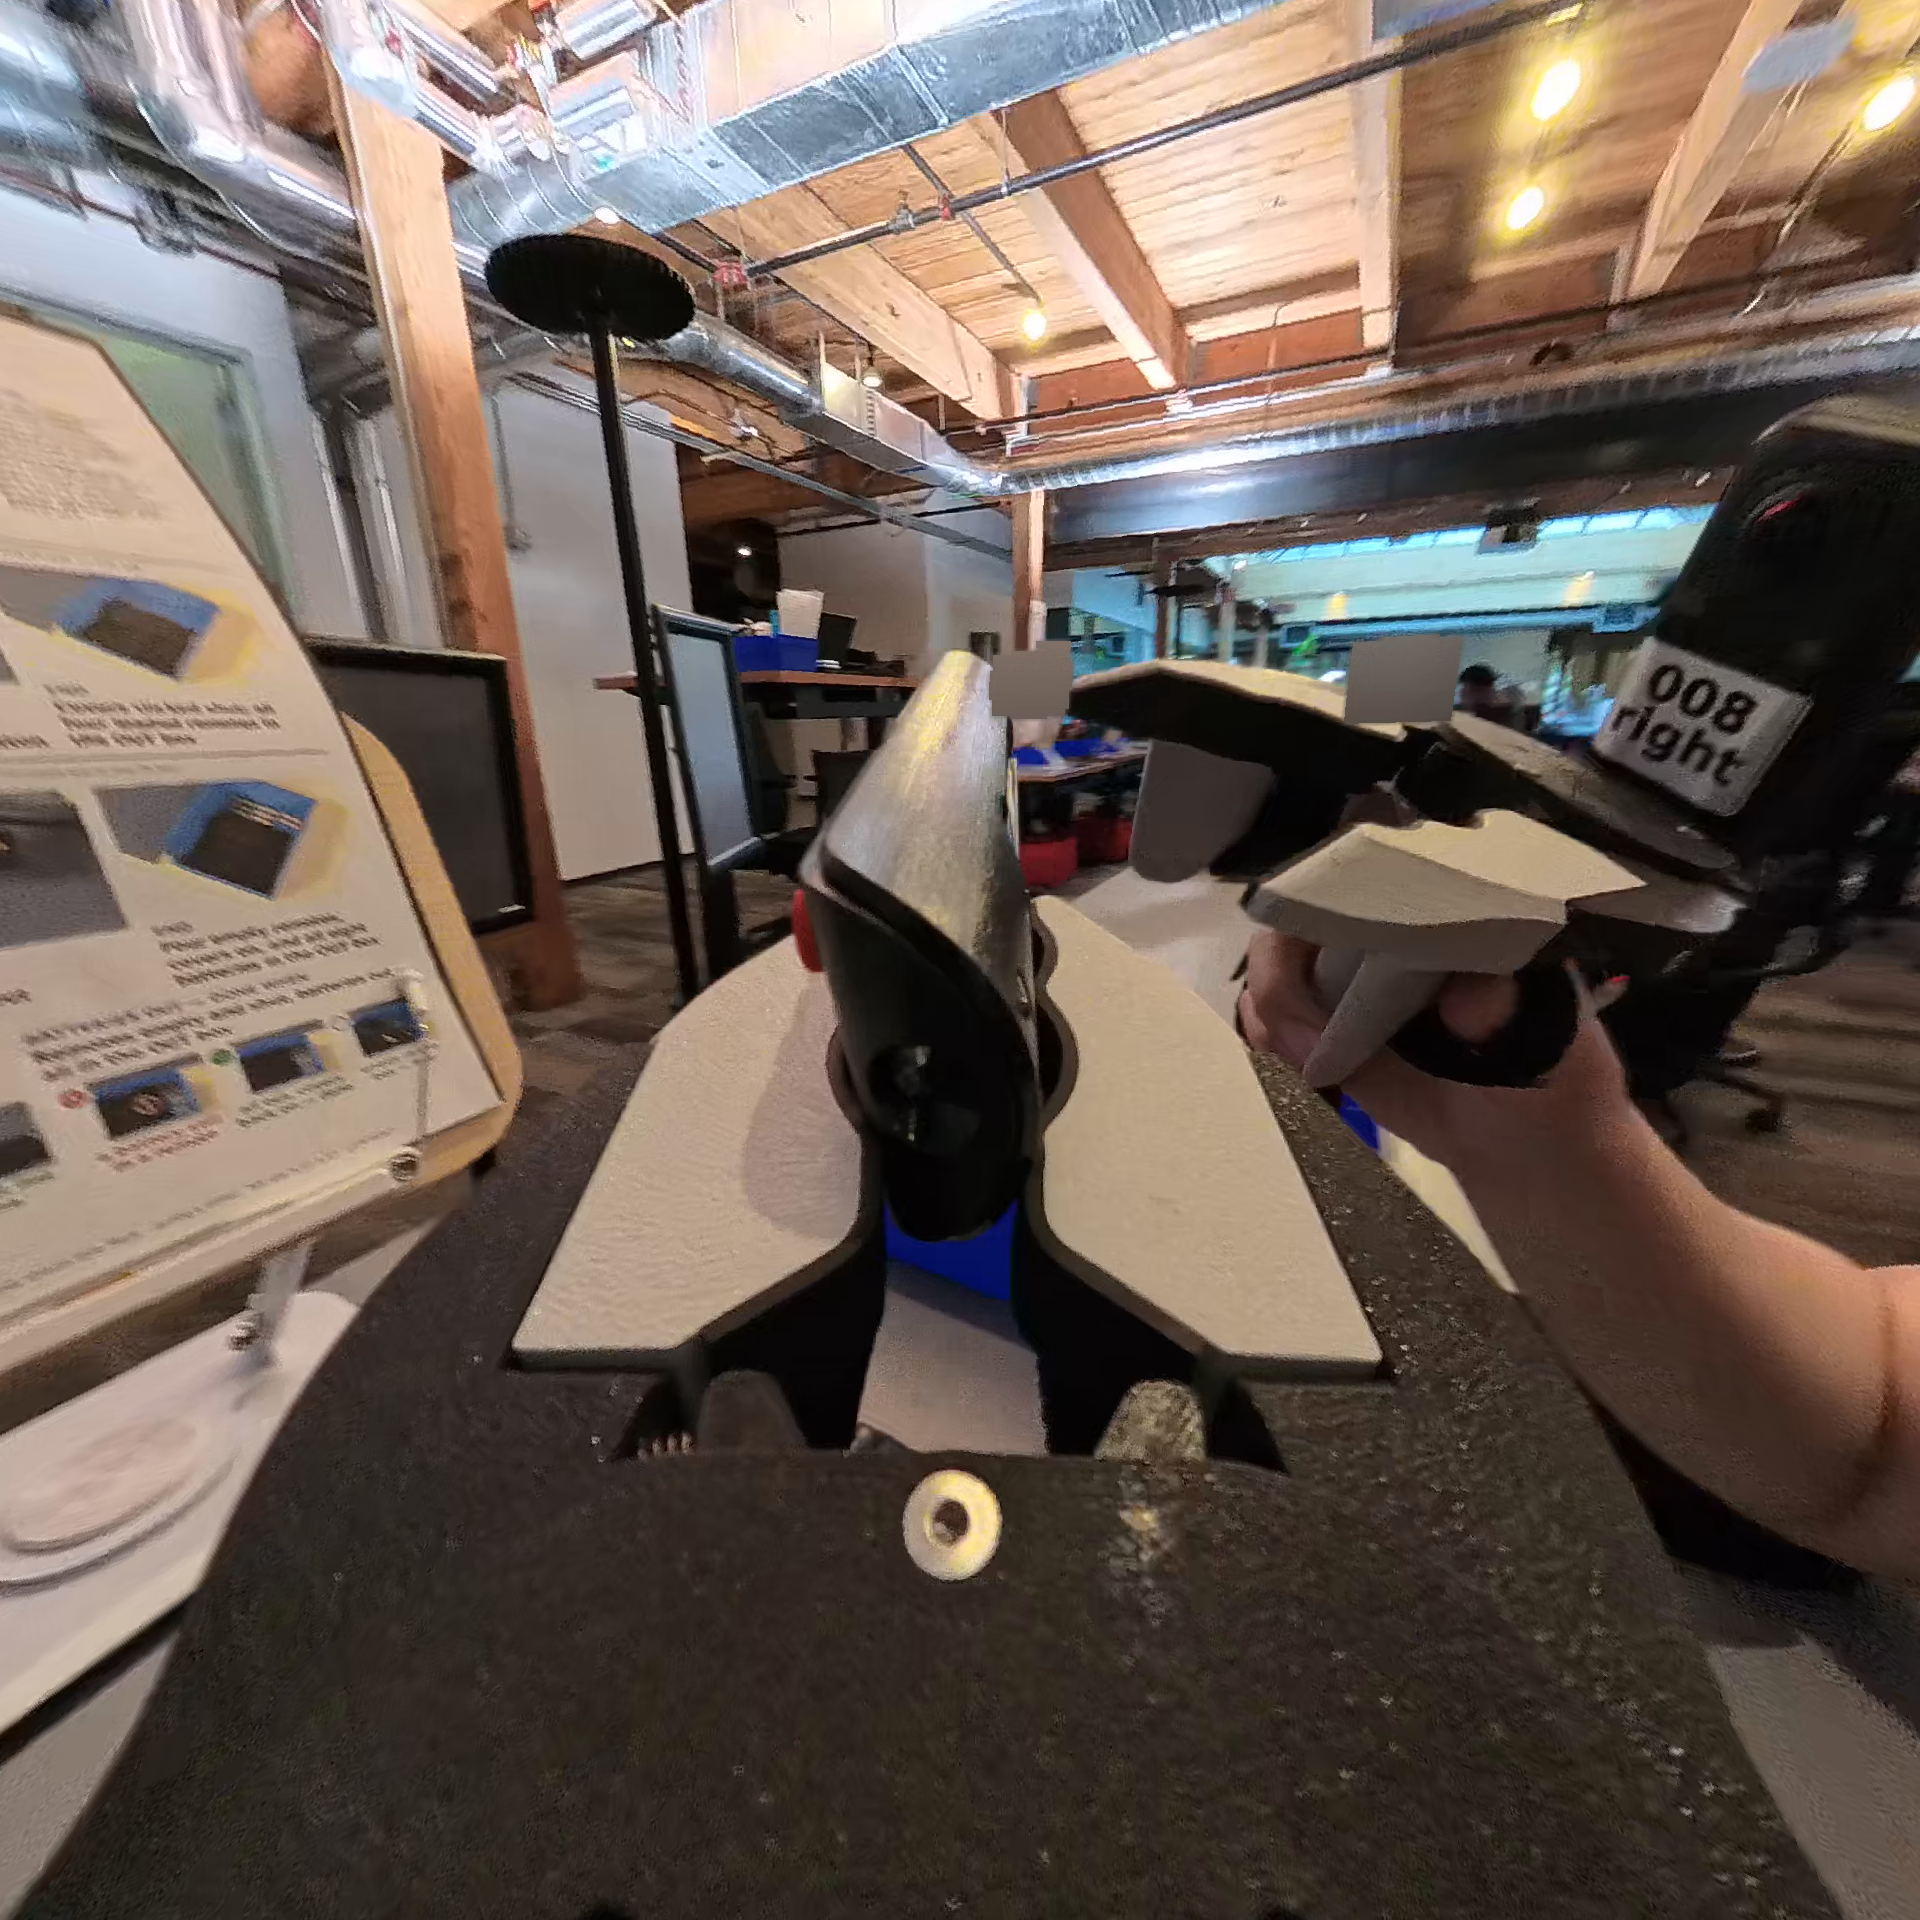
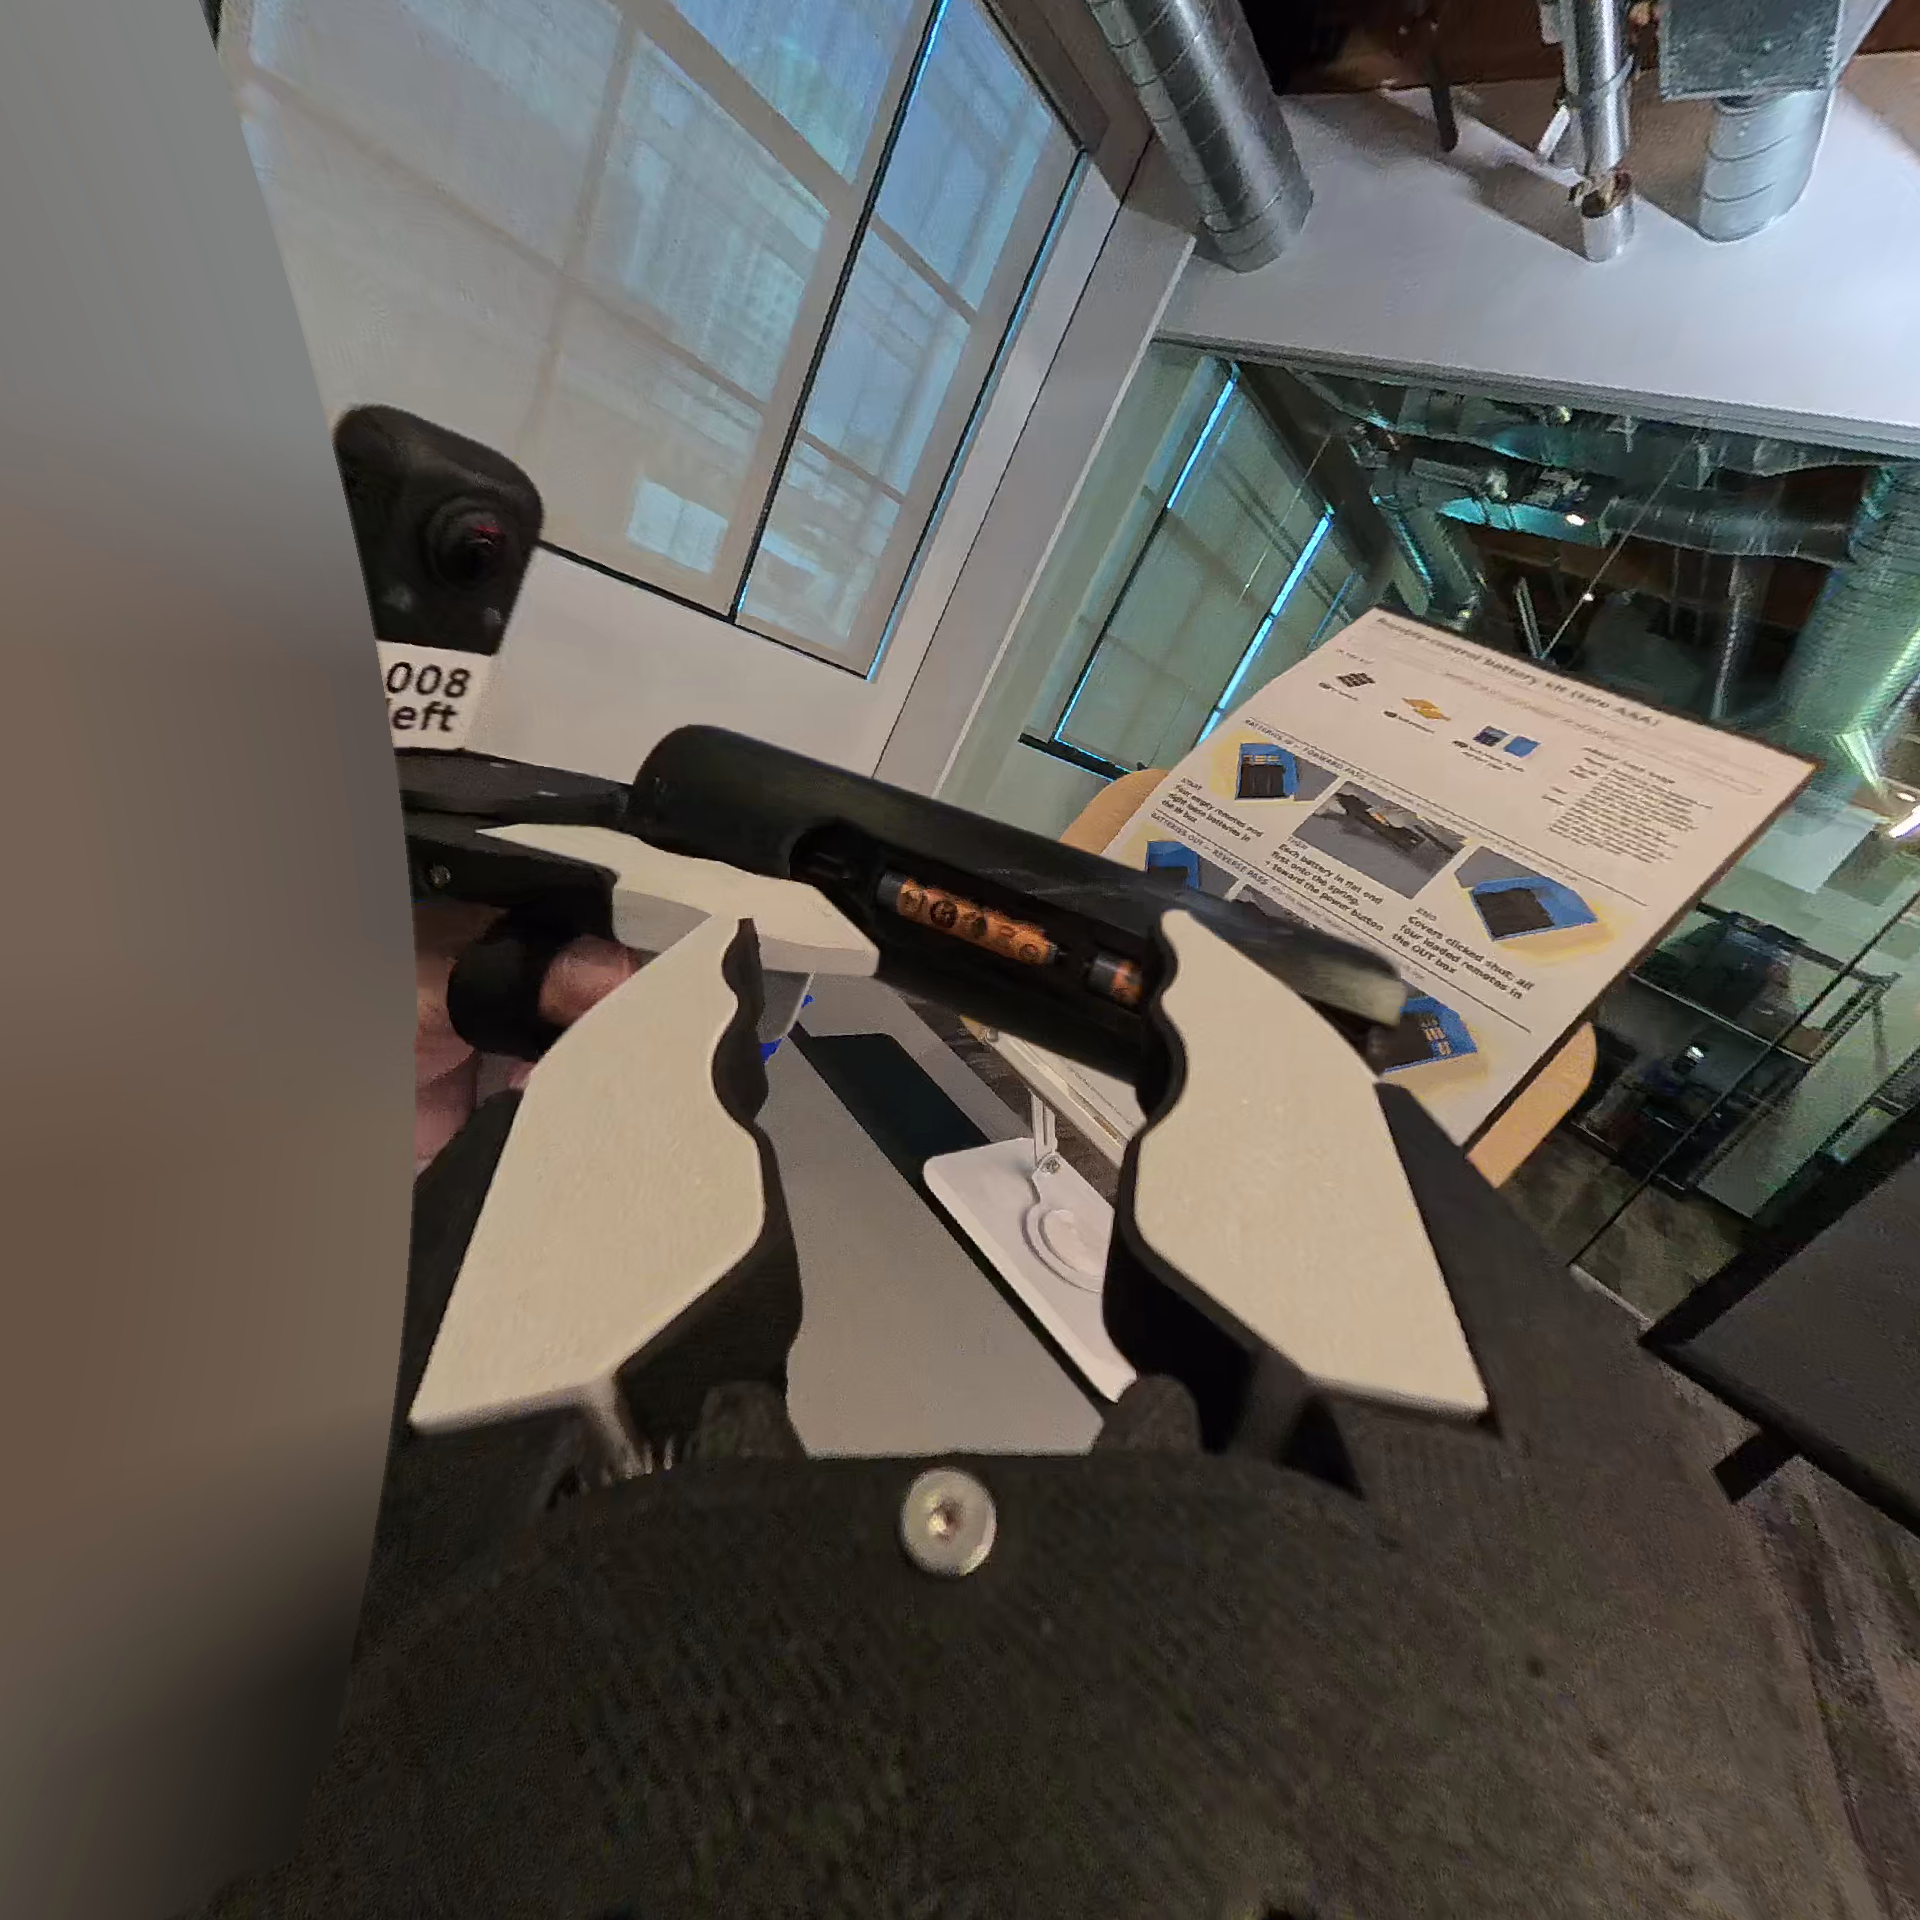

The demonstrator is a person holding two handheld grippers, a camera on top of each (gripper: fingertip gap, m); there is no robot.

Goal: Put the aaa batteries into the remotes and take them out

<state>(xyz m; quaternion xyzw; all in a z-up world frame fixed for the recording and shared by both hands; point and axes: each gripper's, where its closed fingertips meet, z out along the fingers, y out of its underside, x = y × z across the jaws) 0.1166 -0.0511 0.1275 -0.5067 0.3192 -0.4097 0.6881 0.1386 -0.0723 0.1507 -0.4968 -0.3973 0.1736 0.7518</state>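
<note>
The left tongs [image 1: 940,1122] were closed on a black remote [image 1: 930,935], gripping it across its lower body and holding it up in the air, well above the bench [image 2: 935,1299]. The right tongs [image 2: 951,997] stood open and empty, their pale fingers [image 2: 1278,1174] spread to either side of the remote's open battery bay without visibly touching it.

The remote was a slim, rigid bar of glossy black plastic with rounded edges, judged light but slippery (the shine on its back suggests little friction). A red button [image 1: 802,930] showed on its face side. The back cover was off; whether it lay nearby could not be determined.

Two batteries [image 2: 971,920] sat end to end in the bay, small copper-and-black cylinders, hard and smooth. They would likely roll if dropped.

Judgement: hold the remote by its long flat sides, as now, clear of the bay. A battery is best lifted at one end, then pinched across its middle.

An instruction board [image 2: 1455,831] on a stand stood beyond.
</note>
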